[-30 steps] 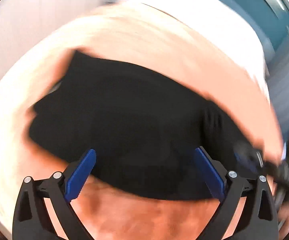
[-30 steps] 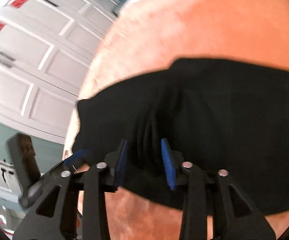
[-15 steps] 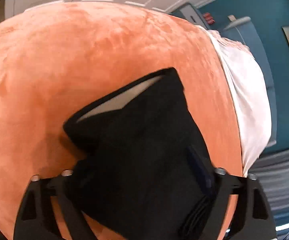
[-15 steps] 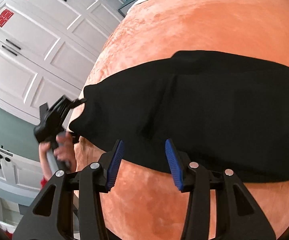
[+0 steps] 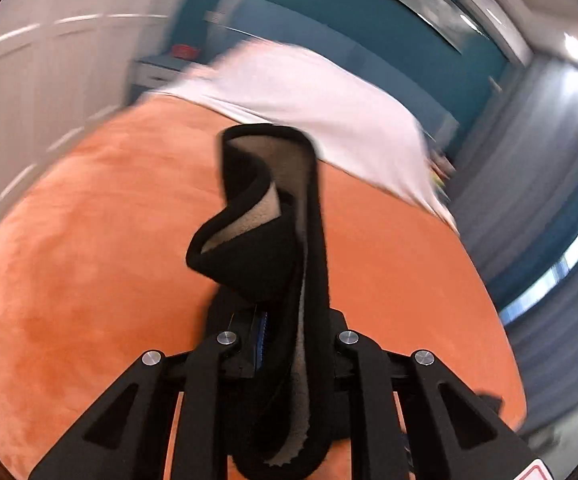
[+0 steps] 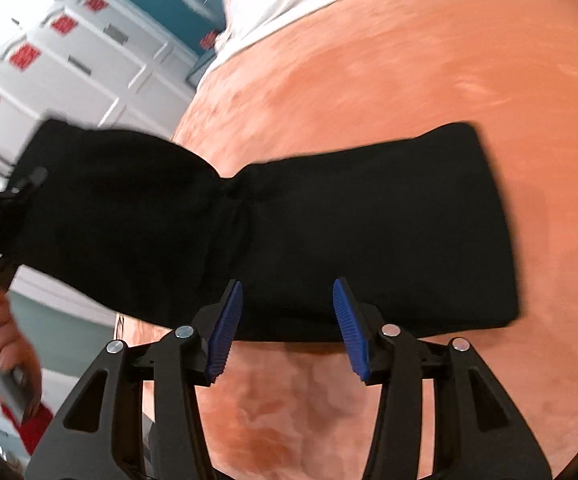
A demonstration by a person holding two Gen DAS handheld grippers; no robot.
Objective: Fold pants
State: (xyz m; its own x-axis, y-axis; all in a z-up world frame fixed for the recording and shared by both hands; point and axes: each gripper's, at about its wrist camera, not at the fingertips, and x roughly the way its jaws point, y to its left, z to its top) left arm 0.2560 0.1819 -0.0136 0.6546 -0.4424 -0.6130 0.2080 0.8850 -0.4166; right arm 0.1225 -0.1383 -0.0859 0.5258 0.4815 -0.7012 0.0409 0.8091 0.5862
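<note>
The left gripper (image 5: 285, 332) clamps a raised end of the black fleece-lined pants (image 6: 369, 240), at lower centre. The right gripper (image 6: 285, 330) gapes wide just below the pants lying on the orange velvet bed (image 6: 429, 72).

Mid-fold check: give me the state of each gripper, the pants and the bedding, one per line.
left gripper: shut on the pants, one end lifted
right gripper: open, empty, at the pants' near edge
pants: black, one end flat on the blanket, other end raised
orange blanket: spread under the pants
white sheet: beyond the blanket
</note>
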